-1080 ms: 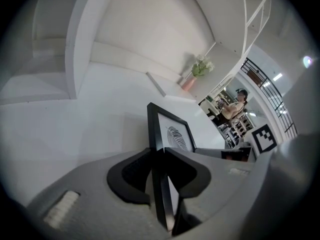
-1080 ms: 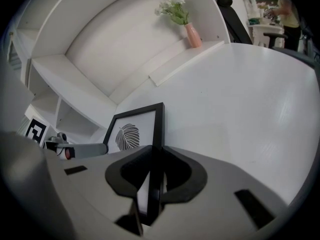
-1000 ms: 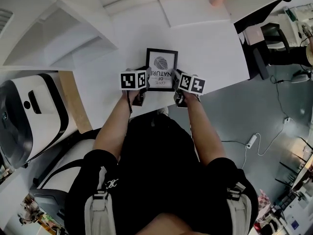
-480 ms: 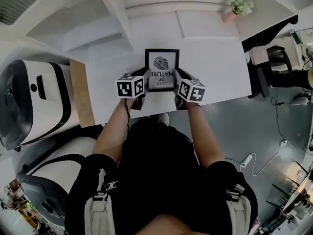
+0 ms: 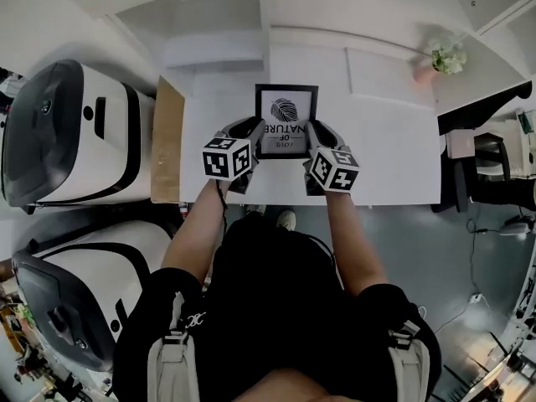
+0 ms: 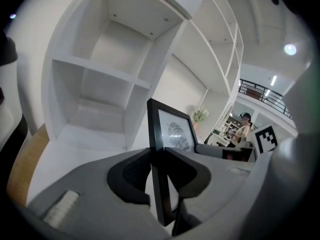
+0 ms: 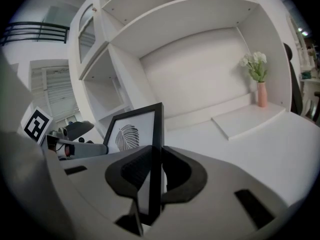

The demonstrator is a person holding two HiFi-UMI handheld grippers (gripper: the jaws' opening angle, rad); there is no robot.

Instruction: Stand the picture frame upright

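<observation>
A black picture frame (image 5: pixel 286 121) with a leaf print and lettering is held between both grippers over the white desk (image 5: pixel 377 157). My left gripper (image 5: pixel 249 129) is shut on the frame's left edge (image 6: pixel 159 184), whose black bar runs between the dark pads. My right gripper (image 5: pixel 311 132) is shut on the frame's right edge (image 7: pixel 156 164). In both gripper views the frame (image 7: pixel 131 134) stands roughly upright with the print facing me. Its foot is hidden behind the jaws.
A pink vase with white flowers (image 5: pixel 437 62) stands at the desk's back right, also in the right gripper view as a vase (image 7: pixel 260 86). White shelving (image 6: pixel 107 59) rises behind the desk. A wooden panel (image 5: pixel 168 141) and white machines (image 5: pixel 67 132) sit left.
The head view has swung, so the desk and frame sit a little lower and to the right in it. Both grippers keep the same hold on the frame's edges.
</observation>
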